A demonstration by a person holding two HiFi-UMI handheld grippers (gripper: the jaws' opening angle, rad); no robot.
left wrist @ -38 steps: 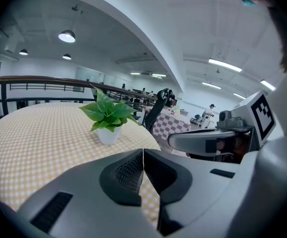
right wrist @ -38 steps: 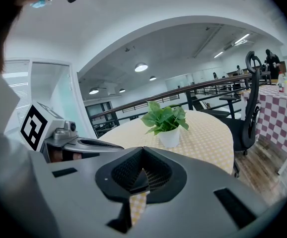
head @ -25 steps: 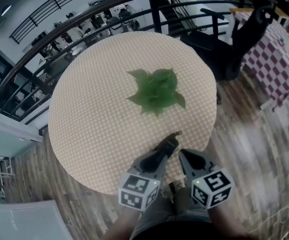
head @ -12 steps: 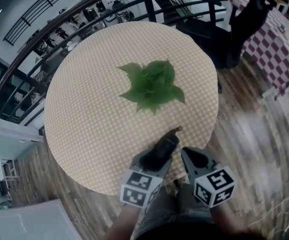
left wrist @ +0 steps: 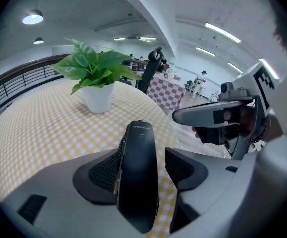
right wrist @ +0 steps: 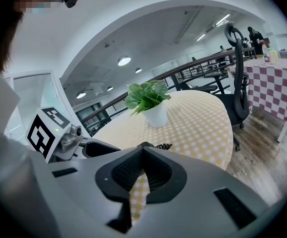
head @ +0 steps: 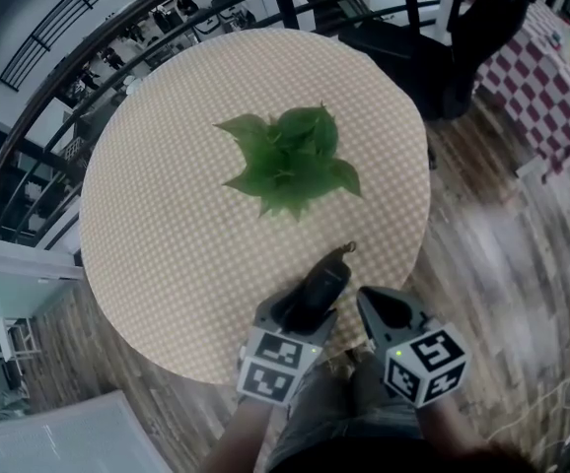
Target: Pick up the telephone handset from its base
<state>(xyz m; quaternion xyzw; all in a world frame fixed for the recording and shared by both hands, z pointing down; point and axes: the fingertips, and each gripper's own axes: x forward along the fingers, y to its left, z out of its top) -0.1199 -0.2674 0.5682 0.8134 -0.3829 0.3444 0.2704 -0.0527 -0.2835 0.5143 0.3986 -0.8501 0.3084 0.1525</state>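
Black telephone handset (head: 320, 286) at near edge of round checked bench (head: 167, 215), between opening jaws of left gripper (left wrist: 143, 167), right gripper (right wrist: 141, 150) closed and empty alongside, potted plant (head: 290, 161) mid-bench.

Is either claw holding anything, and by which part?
Nothing is gripped: the left claw is opening its jaws with the handset between them; the right claw is shut, empty.

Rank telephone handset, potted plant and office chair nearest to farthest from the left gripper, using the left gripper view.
1. Telephone handset: between the left gripper's opening jaws.
2. Potted plant: mid-table, ahead and left.
3. Office chair: beyond the table's far edge, ahead.
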